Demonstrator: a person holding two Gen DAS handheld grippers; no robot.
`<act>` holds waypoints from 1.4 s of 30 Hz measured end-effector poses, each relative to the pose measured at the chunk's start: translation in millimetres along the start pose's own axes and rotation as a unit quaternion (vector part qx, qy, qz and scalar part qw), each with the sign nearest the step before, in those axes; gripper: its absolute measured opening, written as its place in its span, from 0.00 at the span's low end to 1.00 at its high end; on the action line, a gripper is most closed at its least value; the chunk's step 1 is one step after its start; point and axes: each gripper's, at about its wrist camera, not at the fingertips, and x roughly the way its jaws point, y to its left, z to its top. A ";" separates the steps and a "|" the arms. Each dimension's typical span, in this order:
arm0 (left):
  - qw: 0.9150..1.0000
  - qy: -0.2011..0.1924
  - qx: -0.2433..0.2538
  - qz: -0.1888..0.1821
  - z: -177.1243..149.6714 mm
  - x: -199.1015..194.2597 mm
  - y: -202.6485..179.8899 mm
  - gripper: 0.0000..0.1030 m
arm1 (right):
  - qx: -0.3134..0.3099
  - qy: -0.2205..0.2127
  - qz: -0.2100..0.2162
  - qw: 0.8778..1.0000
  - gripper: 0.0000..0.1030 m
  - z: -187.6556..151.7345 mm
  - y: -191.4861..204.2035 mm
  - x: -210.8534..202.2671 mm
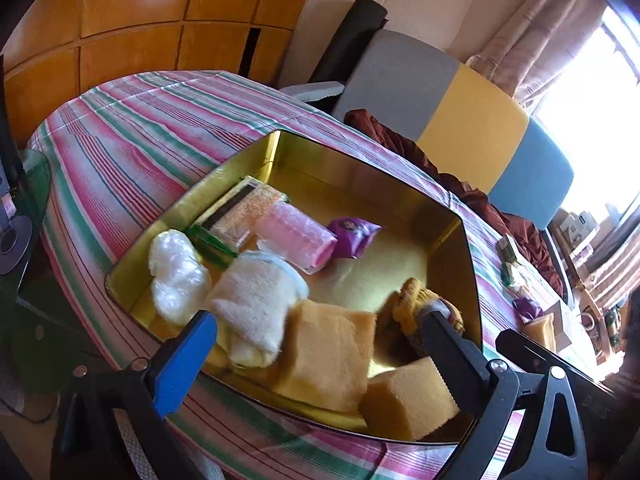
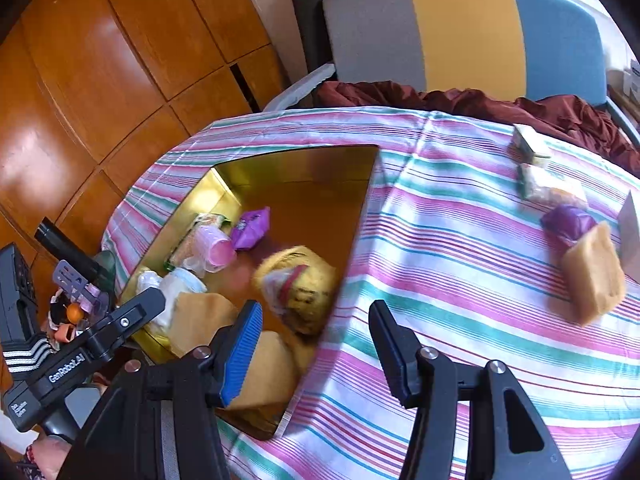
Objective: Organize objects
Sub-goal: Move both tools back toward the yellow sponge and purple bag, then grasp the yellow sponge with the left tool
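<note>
A gold tin box (image 1: 456, 264) sits on the striped tablecloth and holds yellow sponges (image 1: 328, 356), a white towel (image 1: 256, 300), a white bag (image 1: 176, 276), a pink cup stack (image 1: 296, 240), a purple packet (image 1: 352, 236) and a yellow snack packet (image 1: 416, 304). My left gripper (image 1: 316, 332) is open over the box's near side. My right gripper (image 2: 316, 328) is open and empty at the box's right edge (image 2: 360, 216); the yellow snack packet (image 2: 300, 284) lies blurred in the box just beyond it. On the cloth to the right lie a sponge (image 2: 596, 276), a purple packet (image 2: 568, 220) and wrapped packets (image 2: 548, 188).
A grey, yellow and blue chair (image 2: 460, 28) with dark red cloth (image 2: 480, 100) stands behind the table. Wooden cabinet doors (image 2: 100, 80) fill the left. The left gripper's body (image 2: 80, 344) shows at the lower left of the right wrist view. A white card (image 2: 630, 236) stands at the far right.
</note>
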 end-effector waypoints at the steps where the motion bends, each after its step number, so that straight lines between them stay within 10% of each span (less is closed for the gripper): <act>1: 1.000 0.001 0.004 -0.003 -1.9 -0.4 -3.6 1.00 | 0.002 -0.002 -0.004 1.000 0.54 -1.5 -4.1 -2.7; 21: 0.983 0.046 0.147 -0.099 -46.4 -6.5 -128.7 1.00 | 0.093 0.032 -0.136 0.986 0.54 -47.3 -167.5 -61.8; 42: 0.963 0.158 0.178 -0.123 -83.1 104.6 -325.1 1.00 | 0.253 -0.010 -0.226 0.941 0.54 -59.0 -286.3 -115.4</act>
